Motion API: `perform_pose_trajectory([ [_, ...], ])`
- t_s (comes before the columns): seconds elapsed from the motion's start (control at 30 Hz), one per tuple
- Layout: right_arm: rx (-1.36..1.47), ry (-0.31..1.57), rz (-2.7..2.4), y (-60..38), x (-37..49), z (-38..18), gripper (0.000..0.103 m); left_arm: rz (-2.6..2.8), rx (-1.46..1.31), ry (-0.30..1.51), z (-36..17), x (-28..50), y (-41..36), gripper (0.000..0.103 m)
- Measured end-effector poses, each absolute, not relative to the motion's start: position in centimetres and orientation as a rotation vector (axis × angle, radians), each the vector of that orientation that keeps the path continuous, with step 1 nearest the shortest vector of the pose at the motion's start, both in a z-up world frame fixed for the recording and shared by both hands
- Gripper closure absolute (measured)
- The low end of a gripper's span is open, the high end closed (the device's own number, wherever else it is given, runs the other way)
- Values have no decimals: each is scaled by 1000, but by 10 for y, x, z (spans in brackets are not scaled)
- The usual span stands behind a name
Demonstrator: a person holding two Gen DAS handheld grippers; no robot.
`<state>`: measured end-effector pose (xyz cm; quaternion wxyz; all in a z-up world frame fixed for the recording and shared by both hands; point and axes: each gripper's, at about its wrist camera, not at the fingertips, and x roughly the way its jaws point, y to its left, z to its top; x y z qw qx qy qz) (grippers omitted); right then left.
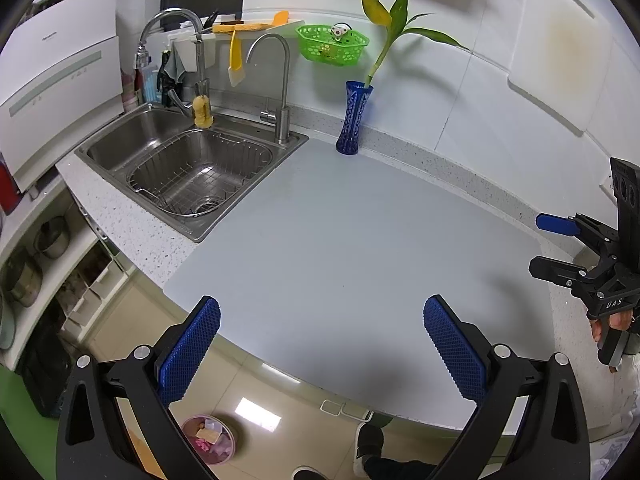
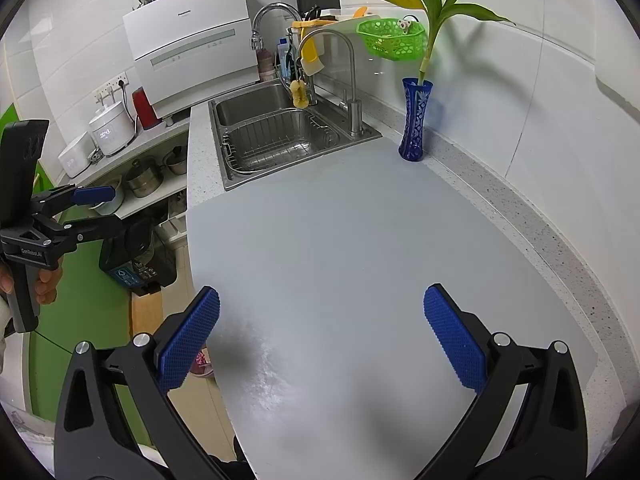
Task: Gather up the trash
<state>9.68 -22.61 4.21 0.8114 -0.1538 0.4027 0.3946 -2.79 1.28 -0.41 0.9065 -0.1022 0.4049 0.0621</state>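
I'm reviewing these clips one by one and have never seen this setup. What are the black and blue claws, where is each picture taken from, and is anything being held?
No robot here: a person holds a two-finger gripper in each hand, with a camera on each looking forward along the fingers. One picture is from the left gripper, the other from the right gripper. Both are open and hold nothing. They hover over a grey counter that carries only a blue vase with a plant, beside a steel sink. A small bin with scraps stands on the floor.
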Motion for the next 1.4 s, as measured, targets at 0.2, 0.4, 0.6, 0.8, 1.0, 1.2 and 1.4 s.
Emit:
perform_pose_trajectory([
  [0.2,-330,861,844,-226,97,42,3,128,-211,838,-4,-28,12,6],
  [0.4,-328,861,843,-226,97,42,3,127,-212,837,-4,-28,12,6],
  [0.6,-328,864,842,-228,100,41,3,126,-212,837,-4,-27,13,5],
  [0.8,-326,865,839,-229,103,39,3,121,-212,836,-4,-26,14,5],
  [1.0,-326,864,838,-229,103,39,3,120,-212,836,-4,-25,15,5],
  [1.2,-327,866,841,-229,104,39,3,119,-212,835,-4,-24,15,5],
  [1.4,-328,865,839,-229,104,39,3,118,-211,835,-4,-24,15,5],
])
